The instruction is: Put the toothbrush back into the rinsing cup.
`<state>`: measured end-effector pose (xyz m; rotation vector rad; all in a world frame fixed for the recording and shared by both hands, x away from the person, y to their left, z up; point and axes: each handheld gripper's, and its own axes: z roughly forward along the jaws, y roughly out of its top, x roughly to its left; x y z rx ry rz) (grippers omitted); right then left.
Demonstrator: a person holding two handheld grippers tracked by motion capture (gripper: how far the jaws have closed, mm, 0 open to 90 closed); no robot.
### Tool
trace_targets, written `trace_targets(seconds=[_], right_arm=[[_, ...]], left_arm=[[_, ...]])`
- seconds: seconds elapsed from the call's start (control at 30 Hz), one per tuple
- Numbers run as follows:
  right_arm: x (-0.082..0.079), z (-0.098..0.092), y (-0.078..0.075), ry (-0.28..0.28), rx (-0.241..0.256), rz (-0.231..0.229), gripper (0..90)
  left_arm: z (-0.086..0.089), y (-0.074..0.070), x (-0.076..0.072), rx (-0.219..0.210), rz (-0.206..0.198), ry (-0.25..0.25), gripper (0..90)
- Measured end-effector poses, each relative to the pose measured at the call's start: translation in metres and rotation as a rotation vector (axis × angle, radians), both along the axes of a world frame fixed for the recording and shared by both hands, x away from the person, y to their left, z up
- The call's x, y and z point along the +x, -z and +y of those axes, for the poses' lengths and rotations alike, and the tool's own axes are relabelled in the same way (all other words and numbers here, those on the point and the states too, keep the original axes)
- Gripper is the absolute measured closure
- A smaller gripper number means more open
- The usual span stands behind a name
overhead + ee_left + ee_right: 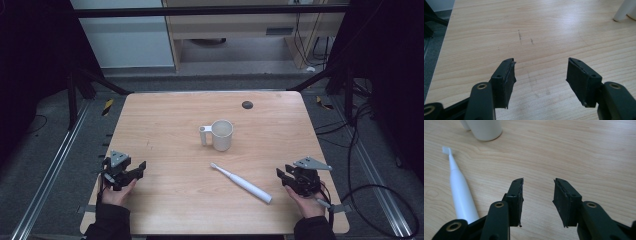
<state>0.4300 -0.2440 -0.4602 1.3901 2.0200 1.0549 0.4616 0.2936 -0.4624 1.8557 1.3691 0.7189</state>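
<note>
While resting near wood-grain table (165, 125): left gripper (141, 168), right gripper (281, 174) spread, empty; smooth white toothbrush (242, 183), cylindrical mug (221, 135) between.

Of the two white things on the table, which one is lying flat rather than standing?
The electric toothbrush lies flat, brush head toward the mug, which stands upright behind it with its handle on the left.
</note>
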Motion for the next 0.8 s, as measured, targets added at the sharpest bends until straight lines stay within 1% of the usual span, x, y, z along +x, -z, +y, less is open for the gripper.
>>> trace_targets(seconds=[0.1,0.13,0.23,0.37,0.43,0.53,0.6,0.8], right_arm=[[-0.001,0.002,0.000,-0.009,-0.002,0.008,62.7],[-0.002,0.004,0.000,-0.020,0.001,0.018,64.5],[-0.002,0.006,0.001,-0.032,-0.006,0.018,66.5],[-0.003,0.010,0.001,-0.052,-0.007,0.039,71.8],[-0.003,0.013,0.002,-0.073,-0.009,0.051,75.9],[-0.004,0.016,0.002,-0.082,-0.006,0.062,78.5],[-0.004,0.019,0.004,-0.098,-0.011,0.077,82.7],[-0.006,0.024,0.006,-0.116,-0.006,0.092,89.8]], left_arm=[[-0.001,0.000,0.000,-0.009,0.004,0.005,39.5],[-0.002,-0.001,-0.001,-0.017,0.003,0.012,39.6],[-0.002,-0.001,-0.001,-0.019,0.008,0.019,39.6],[-0.003,-0.002,-0.002,-0.031,0.014,0.022,39.4],[-0.003,-0.003,-0.002,-0.030,0.017,0.022,39.4],[-0.003,-0.003,-0.002,-0.028,0.013,0.029,39.1],[-0.004,-0.004,-0.003,-0.023,0.009,0.036,38.3],[-0.005,-0.004,-0.003,-0.020,0.009,0.043,36.8]])
